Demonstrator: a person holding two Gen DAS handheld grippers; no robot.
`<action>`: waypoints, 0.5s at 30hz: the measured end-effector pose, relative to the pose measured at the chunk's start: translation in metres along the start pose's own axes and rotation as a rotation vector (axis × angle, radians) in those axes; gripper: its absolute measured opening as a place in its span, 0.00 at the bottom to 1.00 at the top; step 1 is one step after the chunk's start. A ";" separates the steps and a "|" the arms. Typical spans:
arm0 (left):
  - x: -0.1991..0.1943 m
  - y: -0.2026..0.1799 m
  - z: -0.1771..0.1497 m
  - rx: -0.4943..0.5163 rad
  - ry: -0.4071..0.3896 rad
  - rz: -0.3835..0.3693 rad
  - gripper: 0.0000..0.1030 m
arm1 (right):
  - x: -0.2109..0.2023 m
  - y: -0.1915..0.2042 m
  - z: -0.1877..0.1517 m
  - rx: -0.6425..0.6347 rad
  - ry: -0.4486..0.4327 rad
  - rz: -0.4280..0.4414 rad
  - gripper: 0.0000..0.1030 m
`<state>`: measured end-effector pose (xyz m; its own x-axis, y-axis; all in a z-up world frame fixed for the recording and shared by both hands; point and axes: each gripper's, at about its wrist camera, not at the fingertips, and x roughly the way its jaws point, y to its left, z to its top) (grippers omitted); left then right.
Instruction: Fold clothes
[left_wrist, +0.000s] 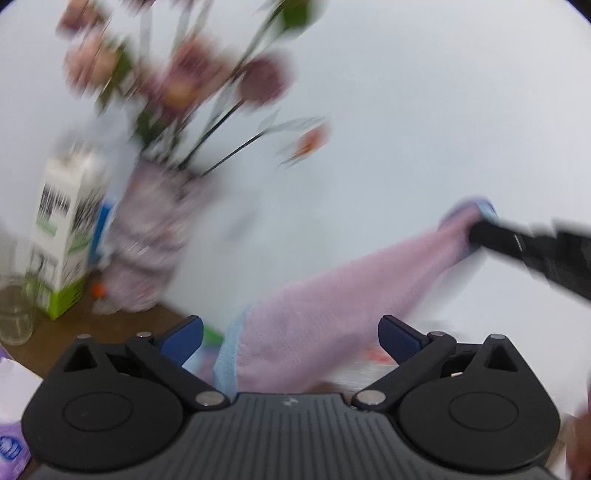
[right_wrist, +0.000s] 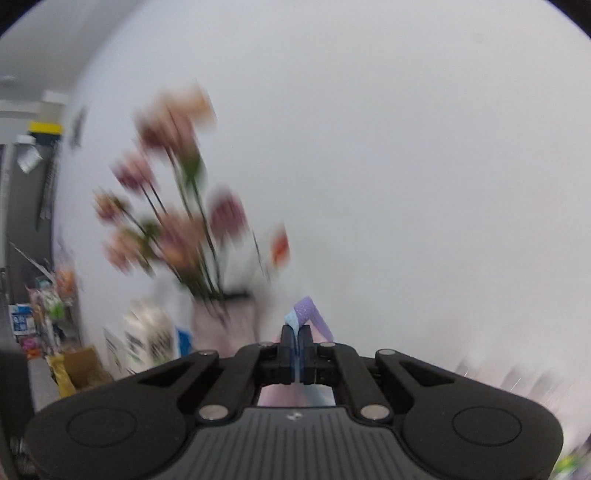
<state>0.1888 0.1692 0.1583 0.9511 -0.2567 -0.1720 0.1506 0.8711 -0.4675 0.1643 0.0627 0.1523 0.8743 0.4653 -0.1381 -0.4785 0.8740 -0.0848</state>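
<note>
— So, biggest thing first: where is the pink garment?

— Stretched in the air. In the left wrist view it runs from low centre, between the fingers of the left hand-held gripper, up and to the right, where the right hand-held gripper has its far corner. A light blue trim edges the near end.

— Does the left one have hold of it?

— No. Its blue fingers stand wide apart, with the cloth passing between them; whether the cloth touches either pad I cannot tell.

— And the right?

— In its own view the right hand-held gripper has its jaws pressed together on the fabric, and a small peak of pink and blue cloth sticks up just beyond the tips.

— What else is there?

— At far left, blurred, a patterned vase of pink flowers on a brown worktop, against the white wall. Just left of the vase stands a white and green carton, and nearer, at the left edge, a clear glass jar.
</note>
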 end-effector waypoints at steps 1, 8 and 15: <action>-0.022 -0.011 -0.002 0.020 -0.003 -0.043 1.00 | -0.028 0.002 0.014 -0.012 -0.026 0.002 0.01; -0.134 -0.063 -0.029 0.089 0.040 -0.225 0.75 | -0.207 0.016 0.073 -0.061 -0.198 0.004 0.01; -0.194 -0.120 -0.021 0.104 0.057 -0.486 0.02 | -0.315 0.008 0.110 -0.074 -0.289 -0.012 0.01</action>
<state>-0.0196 0.1055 0.2295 0.7482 -0.6634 -0.0042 0.6016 0.6812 -0.4172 -0.1058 -0.0618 0.3033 0.8616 0.4852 0.1492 -0.4637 0.8719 -0.1576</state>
